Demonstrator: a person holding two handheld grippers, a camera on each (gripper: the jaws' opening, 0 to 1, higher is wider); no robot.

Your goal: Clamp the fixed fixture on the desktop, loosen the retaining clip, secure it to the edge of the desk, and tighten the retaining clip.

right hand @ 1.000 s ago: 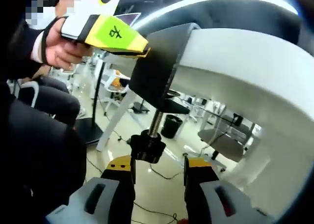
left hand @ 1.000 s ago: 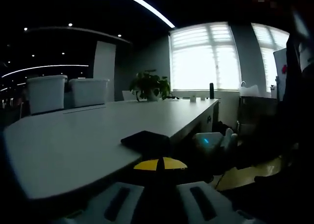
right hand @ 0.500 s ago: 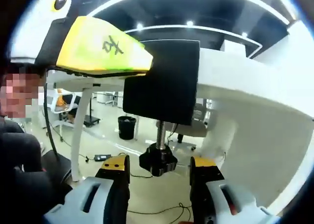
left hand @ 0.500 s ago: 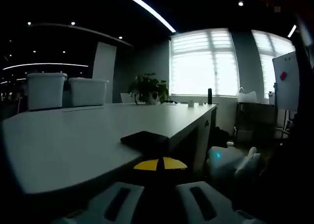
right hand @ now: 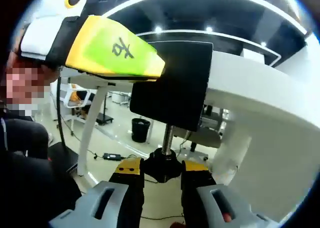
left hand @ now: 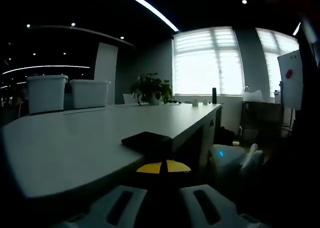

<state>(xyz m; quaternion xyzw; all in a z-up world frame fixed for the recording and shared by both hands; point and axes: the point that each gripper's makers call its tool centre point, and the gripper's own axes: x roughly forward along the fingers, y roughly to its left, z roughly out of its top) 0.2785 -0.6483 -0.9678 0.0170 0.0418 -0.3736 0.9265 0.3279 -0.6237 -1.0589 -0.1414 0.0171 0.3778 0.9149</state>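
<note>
Fixture: the black fixture (right hand: 172, 83) sits over the near edge of the white desk (right hand: 260, 88), its top plate (left hand: 147, 139) lying flat on the desktop (left hand: 75, 138) right at that edge.
Screw: a threaded rod (right hand: 168, 136) runs down from the fixture below the desk edge to the black retaining clip knob (right hand: 162, 165).
Right gripper: the right gripper (right hand: 162, 175) has its yellow-tipped jaws pressed against both sides of the knob, grasping it.
Left gripper: the left gripper (left hand: 162, 168) clenches the fixture at the desk edge; in the right gripper view its yellow-green body (right hand: 112, 50) reaches in from the left onto the fixture.
Open room: under the desk edge there is free floor around the knob; a desk leg (right hand: 92, 130) stands to the left, well apart.
Desktop: bare beyond the plate; two white bins (left hand: 47, 92) and a plant (left hand: 151, 87) stand at the far edge.
Change: half a second ago the right jaws stood apart on either side of the knob; now they are closed on it.
</note>
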